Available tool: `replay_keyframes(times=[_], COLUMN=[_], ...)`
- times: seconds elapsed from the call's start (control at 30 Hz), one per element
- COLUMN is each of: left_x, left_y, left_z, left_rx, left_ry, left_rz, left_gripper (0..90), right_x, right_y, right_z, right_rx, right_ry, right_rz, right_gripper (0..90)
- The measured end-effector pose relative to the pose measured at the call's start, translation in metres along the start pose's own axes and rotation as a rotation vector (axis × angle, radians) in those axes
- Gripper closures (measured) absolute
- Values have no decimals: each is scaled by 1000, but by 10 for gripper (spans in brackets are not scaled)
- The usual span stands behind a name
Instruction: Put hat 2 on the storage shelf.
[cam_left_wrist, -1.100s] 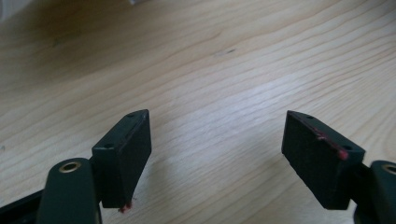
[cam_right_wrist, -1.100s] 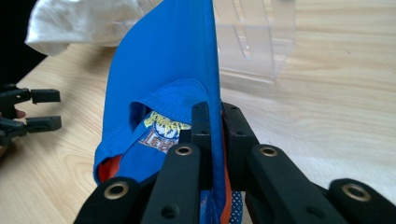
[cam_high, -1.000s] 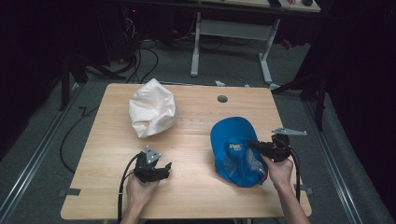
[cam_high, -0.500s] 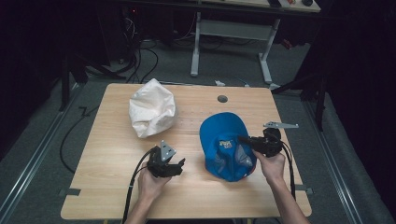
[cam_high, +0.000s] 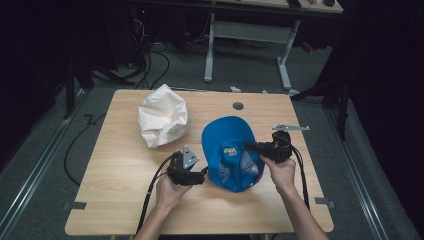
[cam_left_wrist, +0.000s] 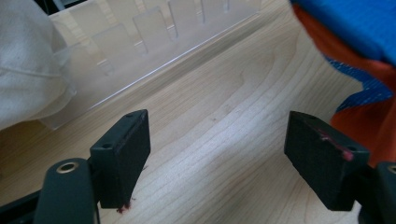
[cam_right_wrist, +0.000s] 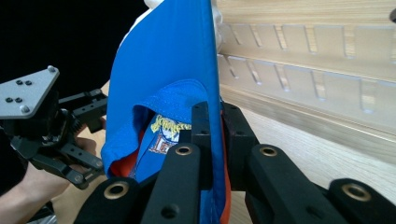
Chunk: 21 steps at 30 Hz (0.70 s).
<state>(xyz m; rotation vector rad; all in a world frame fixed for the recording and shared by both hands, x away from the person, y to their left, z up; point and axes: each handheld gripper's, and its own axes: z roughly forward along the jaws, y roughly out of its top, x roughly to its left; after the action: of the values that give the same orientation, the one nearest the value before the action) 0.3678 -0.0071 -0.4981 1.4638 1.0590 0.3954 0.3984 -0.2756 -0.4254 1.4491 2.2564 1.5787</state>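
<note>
A blue cap (cam_high: 227, 150) with an orange lining and a printed label hangs tilted just above the wooden table (cam_high: 120, 200). My right gripper (cam_high: 248, 146) is shut on its edge from the right. In the right gripper view the jaws (cam_right_wrist: 212, 126) pinch the blue fabric (cam_right_wrist: 173, 60), which rises steeply ahead. My left gripper (cam_high: 202, 175) sits close to the cap's left side, open. In the left gripper view its jaws (cam_left_wrist: 215, 135) stand wide over bare wood, with the cap (cam_left_wrist: 355, 28) at the upper right, apart from them.
A crumpled white cloth bag (cam_high: 162, 120) lies at the table's back left, and it is also seen in the left gripper view (cam_left_wrist: 28, 60). A clear slotted acrylic strip (cam_left_wrist: 140, 46) lies on the wood beyond the jaws. A round cable hole (cam_high: 238, 106) sits near the far edge.
The right gripper has carried the cap to the left and lifted it slightly. The left gripper has moved right and up, closing in on the cap's left side.
</note>
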Motion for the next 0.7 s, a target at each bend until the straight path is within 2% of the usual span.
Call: replay_keyframes(times=[0.17,0.4,0.57,0.7], left_x=[-5,-7,-9,-12], left_y=[2,8,8,6], left_z=[-1,-8,-12,-14], left_rx=[-6,-47,-59,-68], left_ry=[-32,-45,-42,-34], left_rz=[4,3,44,87], left_gripper=[229,220,207,192], right_x=[4,5,8,8], right_y=[4,2,0,-2], right_z=[6,19,26,31], right_rx=[12,76,133,183], right_ry=[2,-55,-99,-110], right_rz=[-1,-11,-51,-63], right_gripper=[853,852,848,847])
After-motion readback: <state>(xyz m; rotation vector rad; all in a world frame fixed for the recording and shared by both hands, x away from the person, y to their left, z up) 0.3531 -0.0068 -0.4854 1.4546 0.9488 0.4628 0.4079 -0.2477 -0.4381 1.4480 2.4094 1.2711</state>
